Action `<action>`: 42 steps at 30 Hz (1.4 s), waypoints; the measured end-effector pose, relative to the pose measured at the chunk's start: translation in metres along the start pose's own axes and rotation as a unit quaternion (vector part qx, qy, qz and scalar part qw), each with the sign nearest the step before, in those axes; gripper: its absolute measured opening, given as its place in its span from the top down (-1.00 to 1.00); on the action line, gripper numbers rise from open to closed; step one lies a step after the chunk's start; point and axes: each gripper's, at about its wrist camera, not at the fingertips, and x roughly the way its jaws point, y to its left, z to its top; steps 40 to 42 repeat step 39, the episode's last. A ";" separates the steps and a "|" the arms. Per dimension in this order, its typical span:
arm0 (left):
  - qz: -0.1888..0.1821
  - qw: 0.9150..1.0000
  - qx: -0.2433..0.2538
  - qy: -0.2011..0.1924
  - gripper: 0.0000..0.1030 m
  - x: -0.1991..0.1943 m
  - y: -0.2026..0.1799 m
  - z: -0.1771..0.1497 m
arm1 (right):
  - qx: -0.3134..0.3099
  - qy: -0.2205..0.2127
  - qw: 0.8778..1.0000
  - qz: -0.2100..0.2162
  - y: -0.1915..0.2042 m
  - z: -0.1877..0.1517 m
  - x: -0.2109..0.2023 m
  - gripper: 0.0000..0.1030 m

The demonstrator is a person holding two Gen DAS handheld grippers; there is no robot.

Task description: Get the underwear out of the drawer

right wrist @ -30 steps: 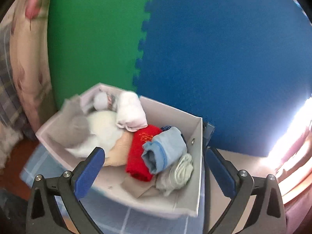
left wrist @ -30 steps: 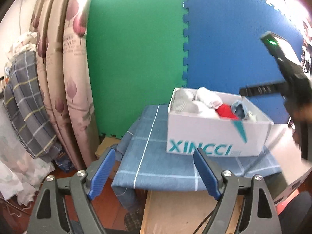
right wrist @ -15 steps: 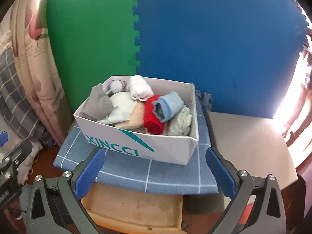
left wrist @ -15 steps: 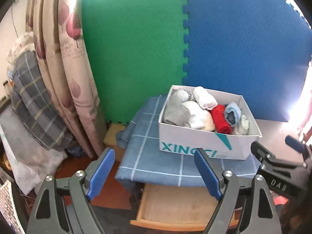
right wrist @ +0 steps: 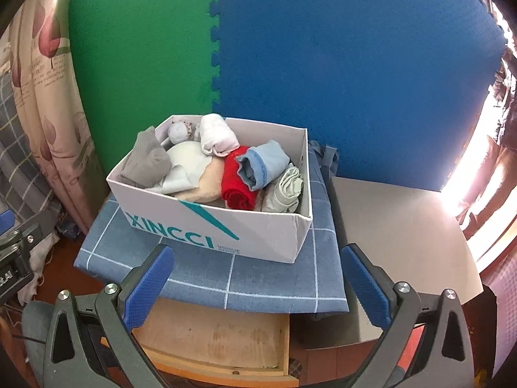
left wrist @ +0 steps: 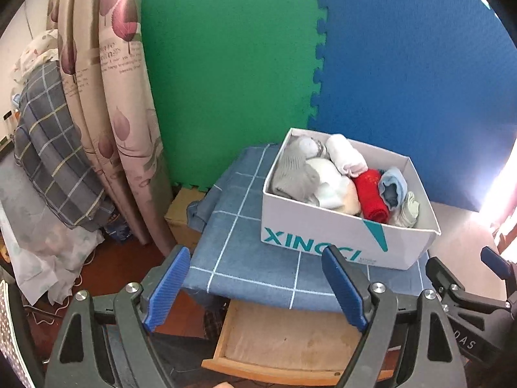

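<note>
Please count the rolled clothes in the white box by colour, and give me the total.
Grey: 1
White or cream: 4
Red: 1
Light blue: 1
Pale green: 1
Total: 8 visible in the white box; some may be hidden underneath.

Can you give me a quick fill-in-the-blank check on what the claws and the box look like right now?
1. The white box sits on a blue checked ____.
2. Below it, the wooden drawer is pulled ____.
3. Both the left claw and the right claw hold ____.
4. The rolled garment between the cream one and the light blue roll is ____.

Missing words: cloth; open; nothing; red
</note>
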 end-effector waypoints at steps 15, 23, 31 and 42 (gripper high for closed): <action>-0.001 1.000 0.027 0.013 -0.67 0.011 -0.013 -0.006 | 0.002 0.014 1.000 0.009 -0.002 -0.005 0.006 -0.98; -0.011 1.000 0.022 0.018 -0.67 0.012 -0.015 -0.009 | -0.002 0.015 1.000 0.013 -0.002 -0.007 0.008 -0.98; 0.033 0.999 0.011 0.035 -0.67 0.017 -0.013 -0.015 | 0.000 0.015 1.000 0.017 -0.003 -0.009 0.008 -0.98; 0.042 0.998 0.023 0.028 -0.67 0.017 -0.016 -0.019 | 0.000 0.015 1.000 0.016 -0.005 -0.011 0.007 -0.98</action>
